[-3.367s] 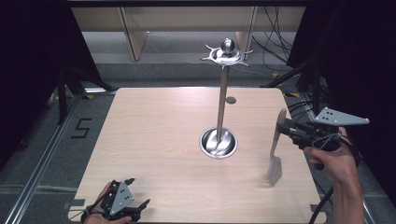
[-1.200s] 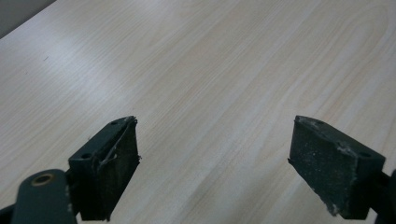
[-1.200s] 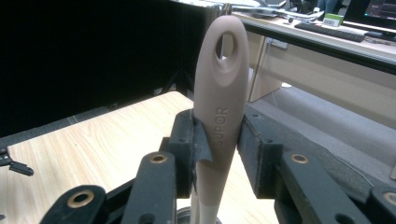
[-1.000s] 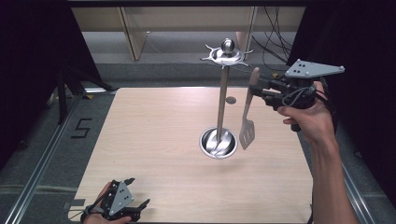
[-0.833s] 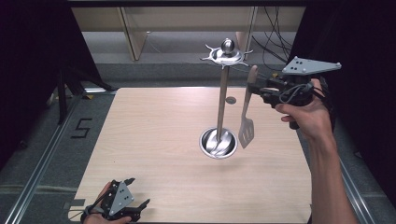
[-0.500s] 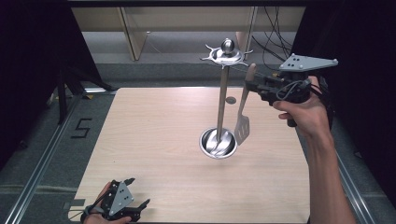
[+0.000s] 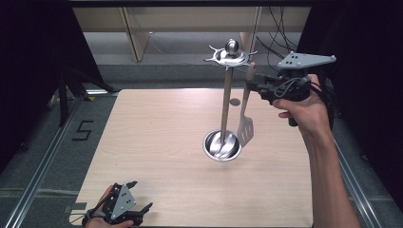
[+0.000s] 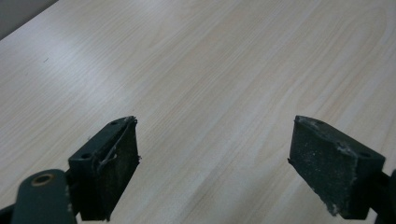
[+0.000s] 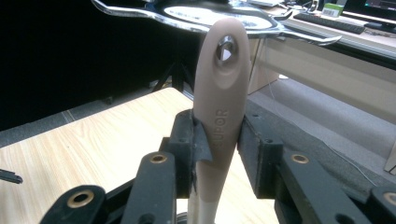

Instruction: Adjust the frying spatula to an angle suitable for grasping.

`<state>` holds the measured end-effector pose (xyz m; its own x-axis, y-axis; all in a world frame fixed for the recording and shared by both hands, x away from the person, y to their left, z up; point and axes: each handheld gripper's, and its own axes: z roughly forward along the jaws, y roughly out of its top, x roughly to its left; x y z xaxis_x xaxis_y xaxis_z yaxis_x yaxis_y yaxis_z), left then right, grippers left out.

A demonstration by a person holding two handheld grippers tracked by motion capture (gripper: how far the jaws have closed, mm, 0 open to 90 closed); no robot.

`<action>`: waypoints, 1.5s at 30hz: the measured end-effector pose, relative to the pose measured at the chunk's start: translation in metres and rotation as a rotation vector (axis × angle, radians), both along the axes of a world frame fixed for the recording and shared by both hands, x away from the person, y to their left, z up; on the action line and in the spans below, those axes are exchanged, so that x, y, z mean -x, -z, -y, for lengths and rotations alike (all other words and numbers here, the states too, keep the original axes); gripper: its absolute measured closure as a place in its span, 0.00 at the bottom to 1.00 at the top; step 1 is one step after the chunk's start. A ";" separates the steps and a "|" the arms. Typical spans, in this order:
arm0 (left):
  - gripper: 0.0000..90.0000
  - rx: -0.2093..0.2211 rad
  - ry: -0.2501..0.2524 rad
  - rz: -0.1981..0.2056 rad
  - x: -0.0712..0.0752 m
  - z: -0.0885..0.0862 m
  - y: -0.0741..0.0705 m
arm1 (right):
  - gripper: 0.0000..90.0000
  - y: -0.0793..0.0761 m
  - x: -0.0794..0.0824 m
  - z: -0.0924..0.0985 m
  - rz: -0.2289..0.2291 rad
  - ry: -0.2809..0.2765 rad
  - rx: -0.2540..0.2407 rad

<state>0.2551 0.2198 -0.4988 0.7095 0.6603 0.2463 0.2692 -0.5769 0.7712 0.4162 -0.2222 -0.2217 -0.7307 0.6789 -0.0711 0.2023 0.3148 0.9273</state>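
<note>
Pinching a beige-handled slotted spatula (image 7: pixel 245 118), the right tool (image 7: pixel 252 85) holds it upright.

Light wood table (image 7: pixel 161 142); utensil stand (image 7: pixel 222 142) on it.

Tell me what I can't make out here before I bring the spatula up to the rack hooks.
- Spatula blade: in the right gripper view, cut off by the bottom edge behind the right gripper.
- Hook-to-handle-hole alignment: rack hooks too small in the high view.
- Dark spot on the table: too small to identify.
- Left gripper: body partly cut by the bottom edge.
</note>
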 end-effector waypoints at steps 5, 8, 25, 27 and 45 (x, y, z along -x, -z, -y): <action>0.17 -0.002 -0.004 0.004 -0.001 0.000 0.000 | 0.76 0.003 -0.001 -0.003 -0.025 -0.002 -0.015; 0.17 0.001 -0.001 0.001 0.000 0.000 0.000 | 0.76 0.003 -0.002 -0.003 -0.021 -0.005 -0.016; 0.17 0.019 -0.006 0.003 0.000 0.001 0.001 | 0.64 0.007 0.005 0.002 0.000 0.014 -0.072; 0.17 0.012 -0.006 0.005 0.000 0.001 0.000 | 0.62 0.007 0.006 0.003 -0.004 0.019 -0.083; 0.17 0.004 -0.004 0.001 0.000 0.000 0.000 | 0.53 0.024 0.017 0.022 -0.006 0.042 -0.112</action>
<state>0.2551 0.2195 -0.4992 0.7065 0.6642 0.2444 0.2710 -0.5729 0.7735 0.3990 -0.2441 -0.2461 -0.7014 0.7127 0.0111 0.2190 0.2007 0.9549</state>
